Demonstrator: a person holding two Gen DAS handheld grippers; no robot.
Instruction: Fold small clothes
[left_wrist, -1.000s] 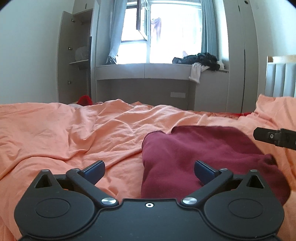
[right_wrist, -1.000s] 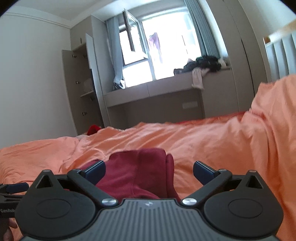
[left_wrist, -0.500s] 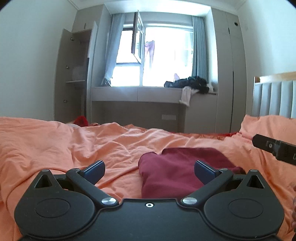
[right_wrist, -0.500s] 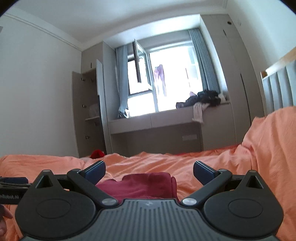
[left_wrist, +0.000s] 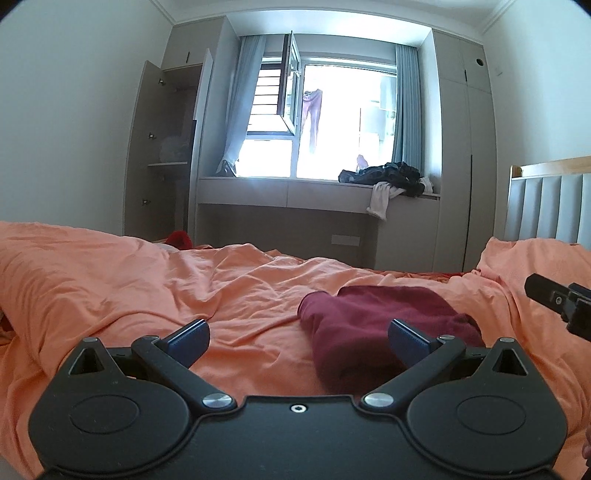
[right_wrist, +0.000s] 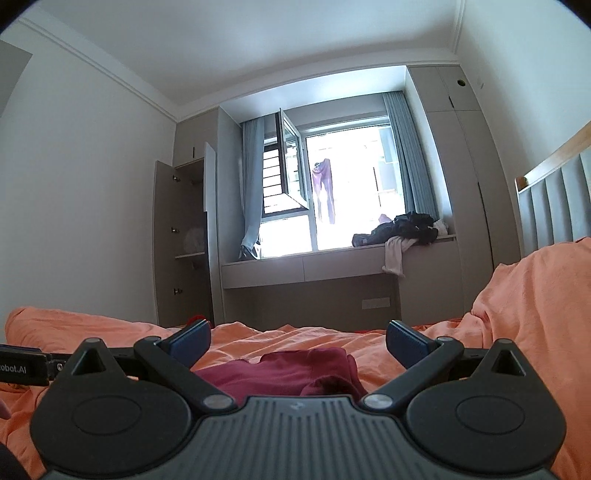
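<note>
A dark red garment (left_wrist: 384, 317) lies folded in a compact bundle on the orange bed cover (left_wrist: 184, 288). It also shows in the right wrist view (right_wrist: 291, 373), low between the fingers. My left gripper (left_wrist: 297, 341) is open and empty, held above the bed just short of the garment. My right gripper (right_wrist: 297, 341) is open and empty, raised over the garment's near edge. The right gripper's tip (left_wrist: 554, 301) shows at the right edge of the left wrist view.
The orange cover is bunched high at the right (right_wrist: 535, 314) by a grey padded headboard (left_wrist: 546, 206). Beyond the bed stand a window bench (left_wrist: 288, 192) with a pile of dark clothes (left_wrist: 388, 175) and an open cabinet (left_wrist: 166, 147).
Both grippers have lifted and tilted upward, away from the garment. The garment now sits lower and smaller in both views. It lies still on the bed.
</note>
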